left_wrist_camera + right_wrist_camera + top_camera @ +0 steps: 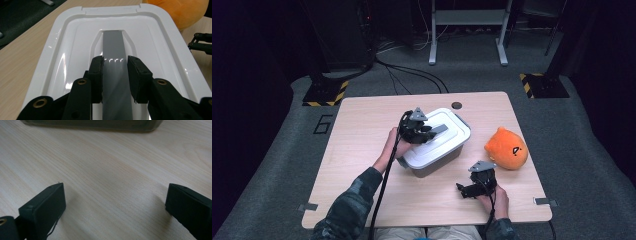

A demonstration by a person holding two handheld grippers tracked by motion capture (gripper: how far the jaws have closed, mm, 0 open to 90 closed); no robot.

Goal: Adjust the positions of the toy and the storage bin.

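On the left of the high view, the left gripper [428,131] sits over the white lid [447,131] of a grey storage box [439,164] that stands near the middle of the desk [362,145]. In the left gripper view its jaws are pinched on the grey handle [113,47] that runs down the recess in the middle of the lid, one pad pressed on each long side. That hold seems chosen so the lid can be lifted straight off, or the box steadied by its middle, without tipping. The lid looks fully seated on the box, so opening is judged not yet done.

Further right and nearer the person, the right gripper [469,189] rests low over bare wood, apart from the box. In the right gripper view its jaws are spread wide with nothing between them, only the desk and the lower edge of the box beyond. It appears to wait there, ready to help.

At the far right lies an orange plush toy [507,148], just beside the box, likely placed within easy reach for packing.
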